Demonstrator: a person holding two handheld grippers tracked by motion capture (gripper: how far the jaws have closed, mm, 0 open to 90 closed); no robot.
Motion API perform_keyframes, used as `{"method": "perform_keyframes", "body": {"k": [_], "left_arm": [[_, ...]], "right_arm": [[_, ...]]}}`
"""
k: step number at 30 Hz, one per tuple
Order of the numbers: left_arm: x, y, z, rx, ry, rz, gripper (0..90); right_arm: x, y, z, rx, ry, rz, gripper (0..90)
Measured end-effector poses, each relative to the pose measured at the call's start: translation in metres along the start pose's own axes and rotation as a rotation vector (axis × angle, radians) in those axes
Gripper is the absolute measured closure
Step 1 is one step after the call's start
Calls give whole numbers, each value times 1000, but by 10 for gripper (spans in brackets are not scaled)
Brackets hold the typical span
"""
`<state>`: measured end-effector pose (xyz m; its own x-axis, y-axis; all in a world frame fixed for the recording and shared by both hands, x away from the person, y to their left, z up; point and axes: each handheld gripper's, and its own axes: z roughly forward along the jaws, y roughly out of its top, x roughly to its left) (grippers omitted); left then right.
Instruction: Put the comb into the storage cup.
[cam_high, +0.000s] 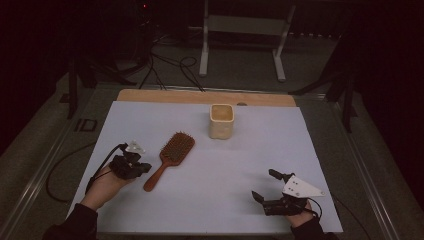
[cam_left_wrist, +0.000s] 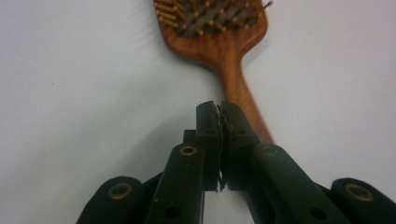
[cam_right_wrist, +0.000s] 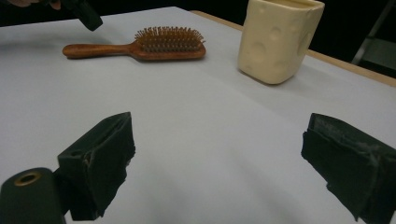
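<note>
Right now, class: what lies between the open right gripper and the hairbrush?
Nothing: in the right gripper view, bare white table runs from the right gripper to the hairbrush.

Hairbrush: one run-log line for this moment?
hairbrush: flat on table, untouched | left gripper: shut, empty, above handle | right gripper: open, empty | cup: upright

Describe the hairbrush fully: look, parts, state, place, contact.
The hairbrush looks like reddish-brown wood, with a broad paddle head and a slim rounded handle. Its dark pad holds pale, ball-tipped bristles facing up. It lies flat on the white table, head toward the cream cup, handle toward the person, left of centre. The left gripper, jaws shut, is close beside the handle; whether it touches cannot be told. Otherwise only the table touches it.
</note>
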<state>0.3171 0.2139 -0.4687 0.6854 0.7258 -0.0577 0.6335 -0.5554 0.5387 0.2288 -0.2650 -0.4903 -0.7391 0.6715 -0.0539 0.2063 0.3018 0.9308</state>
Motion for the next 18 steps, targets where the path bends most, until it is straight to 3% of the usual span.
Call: {"method": "perform_keyframes", "body": {"k": [7, 14, 18], "left_arm": [[-6, 12, -3, 20, 2, -41, 781], [-13, 24, 2, 61, 2, -44, 598], [-14, 29, 4, 77, -10, -53, 546]], "right_arm": [[0, 0, 0, 1, 0, 2, 88], [0, 0, 0, -3, 0, 1, 88], [0, 0, 1, 2, 2, 2, 88]]}}
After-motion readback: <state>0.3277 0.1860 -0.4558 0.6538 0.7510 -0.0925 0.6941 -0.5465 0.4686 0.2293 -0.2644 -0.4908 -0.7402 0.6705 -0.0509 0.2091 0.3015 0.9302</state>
